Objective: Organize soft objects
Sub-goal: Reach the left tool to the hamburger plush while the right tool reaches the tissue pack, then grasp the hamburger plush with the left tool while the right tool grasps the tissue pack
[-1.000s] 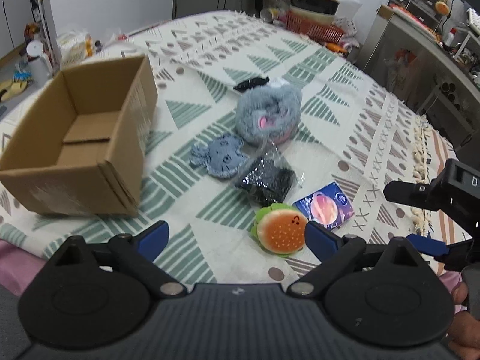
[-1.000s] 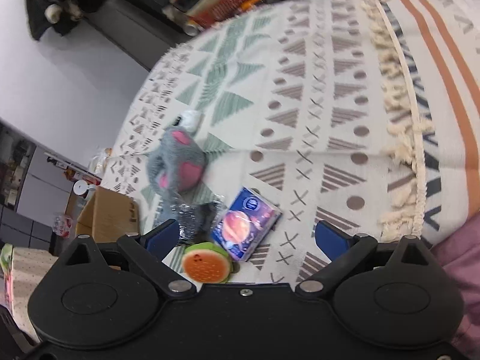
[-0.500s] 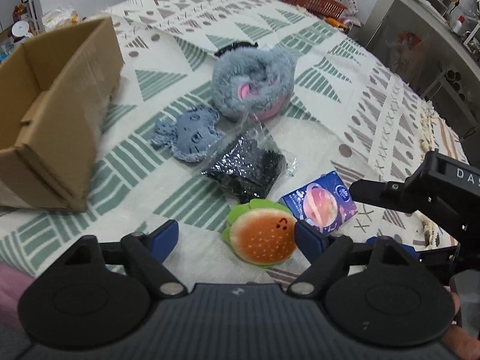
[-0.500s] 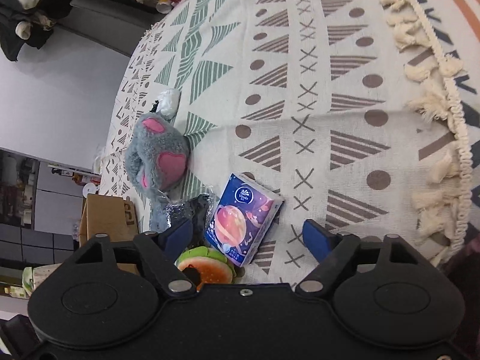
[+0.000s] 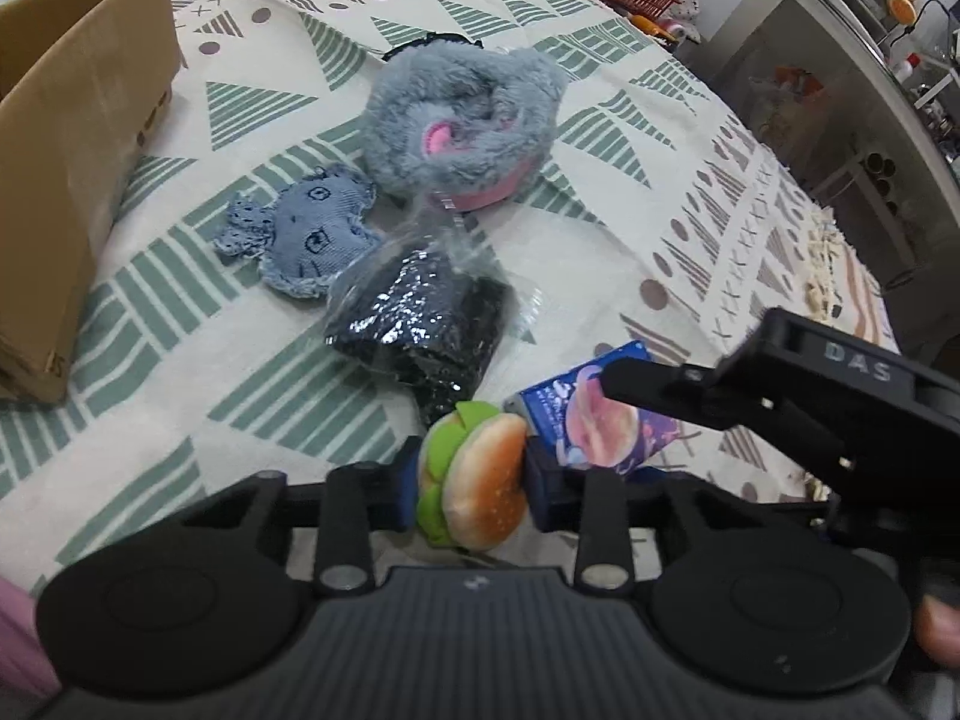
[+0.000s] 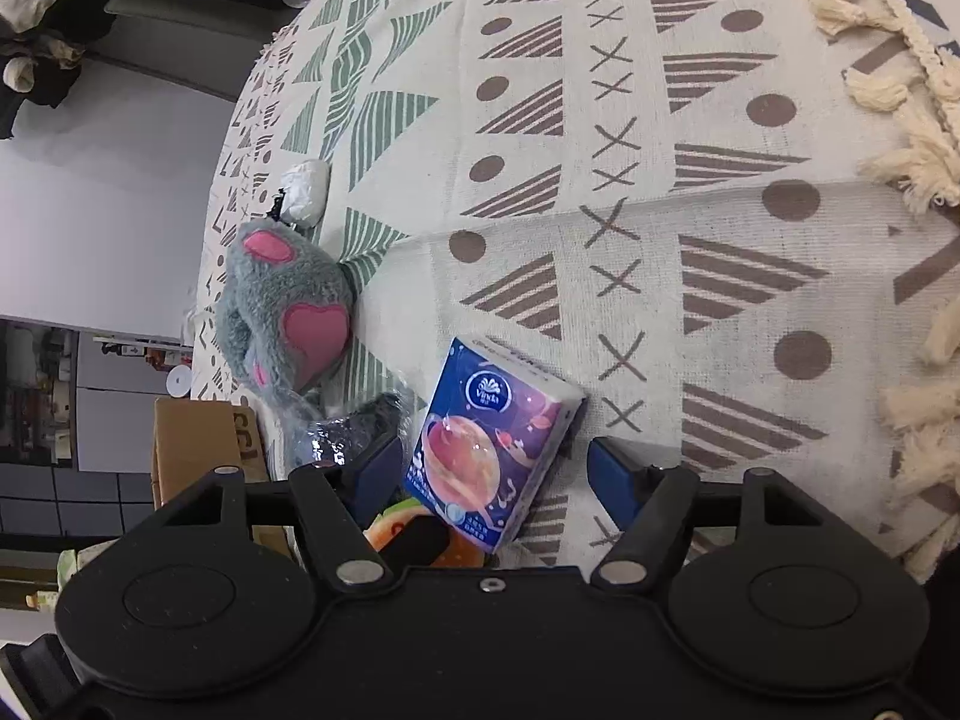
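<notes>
Both tongs closing: L (image 5: 471, 480) on burger toy (image 5: 480, 480), R (image 6: 492, 468) round tissue pack (image 6: 498, 450), gap right-side; burger half-hidden.

Even, bright indoor light; soft shadows beside the glossy blue tissue pack (image 6: 492, 444); glare on it; fisheye bending beyond, slight blur.

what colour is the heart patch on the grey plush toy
Pink, clearest in the right wrist view on the grey plush toy.
</notes>
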